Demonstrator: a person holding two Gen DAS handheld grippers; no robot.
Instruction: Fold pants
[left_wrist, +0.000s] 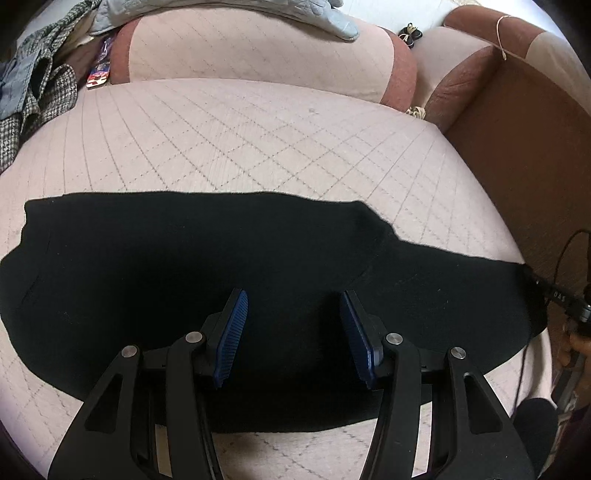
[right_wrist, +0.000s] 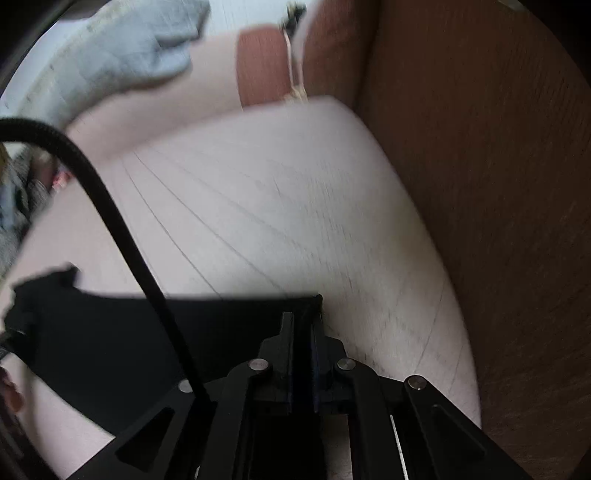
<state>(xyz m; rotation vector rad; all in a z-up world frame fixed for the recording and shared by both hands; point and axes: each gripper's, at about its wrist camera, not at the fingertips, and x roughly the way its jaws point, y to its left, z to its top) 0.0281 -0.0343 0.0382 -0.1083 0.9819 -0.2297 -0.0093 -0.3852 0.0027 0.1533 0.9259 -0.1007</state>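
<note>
Lengthwise, black pants (left_wrist: 221, 266) lie left–right — right gripper (right_wrist: 303, 314) pinching one end.

A pale quilted cushion (left_wrist: 236, 140) fills the middle of the left view, with a pink-edged backrest (left_wrist: 258, 55) above it. A grey-blue cloth (left_wrist: 332, 18) drapes over the backrest at the top. Checked garments (left_wrist: 37, 88) are heaped at upper left (beside them a small colourful packet (left_wrist: 99, 75)). A brown panel (left_wrist: 524, 147) stands at right; a black cable (right_wrist: 122, 229) crosses the blurred right view.
</note>
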